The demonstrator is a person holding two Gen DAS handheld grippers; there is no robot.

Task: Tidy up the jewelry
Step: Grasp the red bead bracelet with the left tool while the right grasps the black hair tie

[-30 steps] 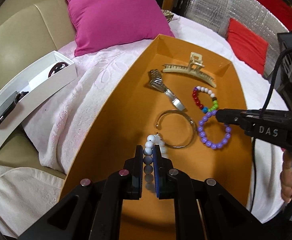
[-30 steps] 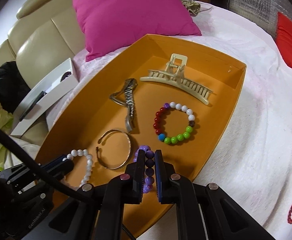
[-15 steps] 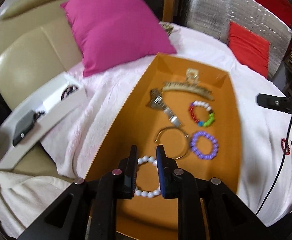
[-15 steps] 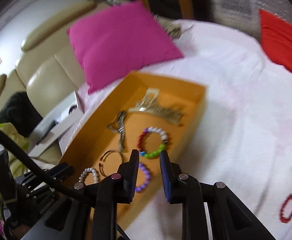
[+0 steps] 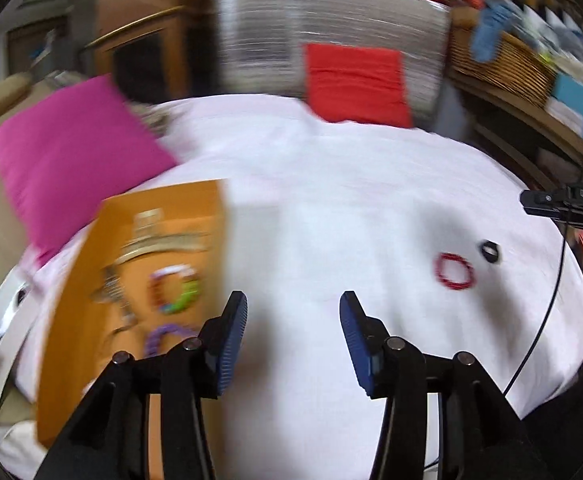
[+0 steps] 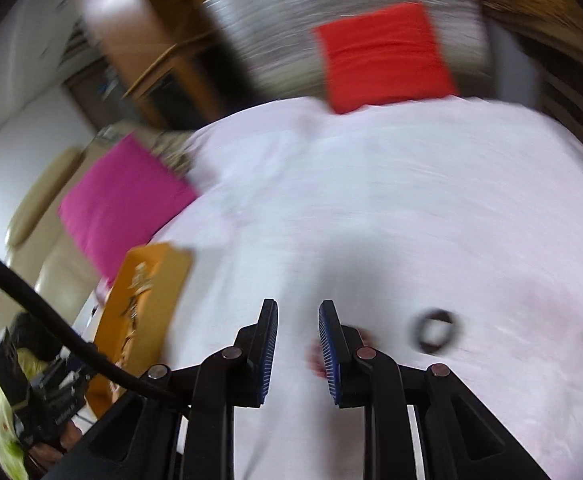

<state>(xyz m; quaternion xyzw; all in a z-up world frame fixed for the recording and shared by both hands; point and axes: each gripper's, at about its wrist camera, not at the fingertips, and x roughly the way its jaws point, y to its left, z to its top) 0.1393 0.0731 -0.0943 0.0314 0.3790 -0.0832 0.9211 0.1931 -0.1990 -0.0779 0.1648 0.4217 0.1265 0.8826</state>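
Note:
Both views are motion-blurred. The orange tray [image 5: 91, 248] lies at the left and holds a beige hair clip [image 5: 163, 242], a multicoloured bead bracelet [image 5: 175, 288] and a purple bead bracelet [image 5: 167, 338]. It also shows in the right wrist view [image 6: 147, 300]. My left gripper [image 5: 293, 312] is wide open and empty above the white cloth. A red bead bracelet [image 5: 454, 271] and a small black ring [image 5: 490, 252] lie on the cloth to its right. My right gripper [image 6: 298, 330] is open and empty. The red bracelet [image 6: 314, 356] sits partly behind its right finger, the black ring [image 6: 435, 330] further right.
A white cloth [image 5: 351, 208] covers the round surface. A magenta cushion [image 5: 71, 152] lies behind the tray and a red cushion [image 5: 355, 84] at the back. The right gripper shows at the left wrist view's right edge [image 5: 563, 202]. A cable [image 5: 547, 312] hangs there.
Both grippers have let go of their bracelets, opened and swung right, away from the tray toward the red bracelet and black ring. The white and purple bracelets stay in the tray.

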